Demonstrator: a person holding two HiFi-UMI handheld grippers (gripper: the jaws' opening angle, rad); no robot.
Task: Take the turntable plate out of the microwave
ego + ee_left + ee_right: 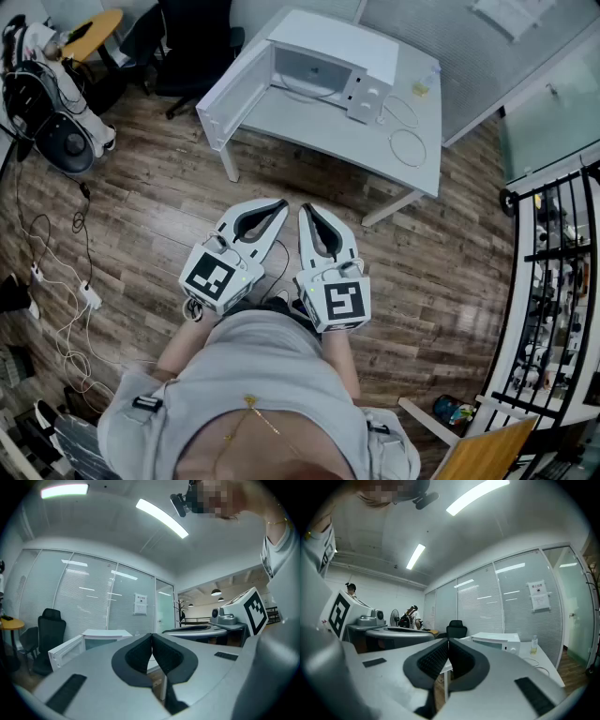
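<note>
— How do the tongs stand?

— Both are pressed together with nothing between them. The left gripper (280,202) and the right gripper (306,208) sit side by side at the centre of the head view, over the wood floor (169,197), their tips pointing toward the top of the frame. In each gripper's own view the dark pads meet along a closed seam: left gripper (151,635), right gripper (447,641).

— And the turntable plate?

— It cannot be made out. The microwave (323,66) sits at upper centre on the white table (375,141), well apart from both grippers. Its door (234,94) hangs open to the left, and the cavity is too small in the frame to show what lies inside.

— Anything else around it?

— Looped white cables (408,145) lie on the table to the right of the microwave, with a small bottle (424,86) near them. A black office chair (192,47) stands at upper left, and a dark shelf rack (562,281) runs down the right edge.
</note>
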